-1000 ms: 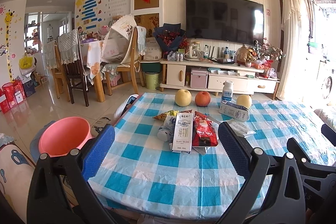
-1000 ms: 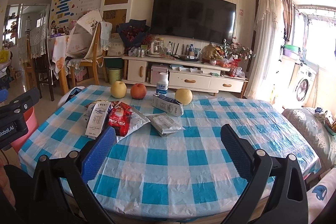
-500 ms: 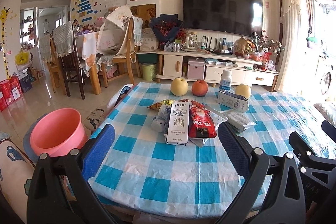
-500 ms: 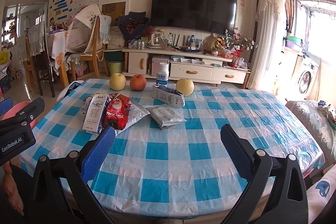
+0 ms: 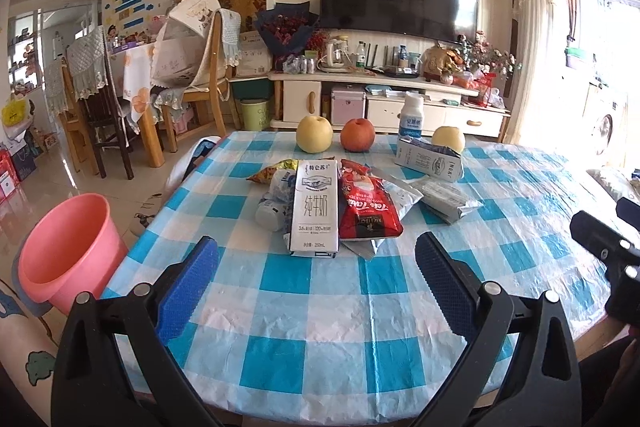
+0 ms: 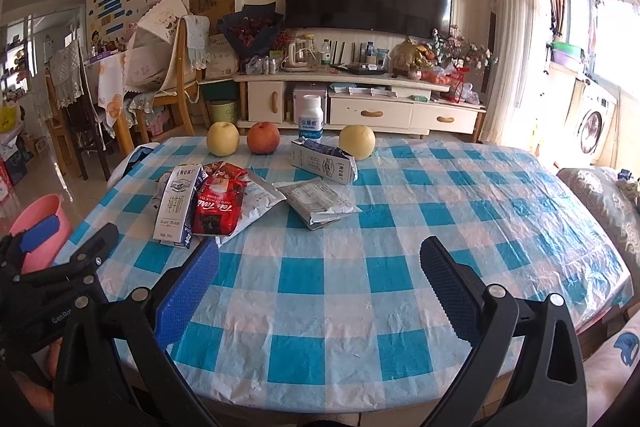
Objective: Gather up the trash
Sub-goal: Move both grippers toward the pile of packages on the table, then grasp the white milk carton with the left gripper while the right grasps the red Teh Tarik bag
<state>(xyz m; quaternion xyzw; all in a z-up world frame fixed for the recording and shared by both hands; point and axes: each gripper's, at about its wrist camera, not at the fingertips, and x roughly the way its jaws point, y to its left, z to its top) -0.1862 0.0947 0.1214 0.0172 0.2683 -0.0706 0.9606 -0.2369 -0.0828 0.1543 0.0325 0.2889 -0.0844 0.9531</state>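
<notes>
A pile of trash lies on the blue-checked table (image 5: 328,311): a white milk carton (image 5: 315,207) (image 6: 178,205), a red snack bag (image 5: 366,207) (image 6: 218,205), a crushed bottle (image 5: 274,203), a yellow wrapper (image 5: 266,173) and silver wrappers (image 5: 444,197) (image 6: 318,201). A second carton (image 5: 430,159) (image 6: 324,161) lies farther back. My left gripper (image 5: 316,279) is open, hovering short of the pile. My right gripper (image 6: 320,281) is open over bare cloth, nothing between its fingers. A pink bucket (image 5: 66,251) (image 6: 38,231) stands on the floor at the table's left.
Two yellow pears (image 5: 314,133) (image 5: 448,139), a red apple (image 5: 357,135) and a white bottle (image 5: 412,117) stand along the far edge. Chairs (image 5: 100,107) and a TV cabinet (image 5: 384,103) lie beyond. A cushion (image 6: 600,195) is at the right.
Both grippers have moved forward and lower toward the table; the pile looks larger and closer. Both stay open.
</notes>
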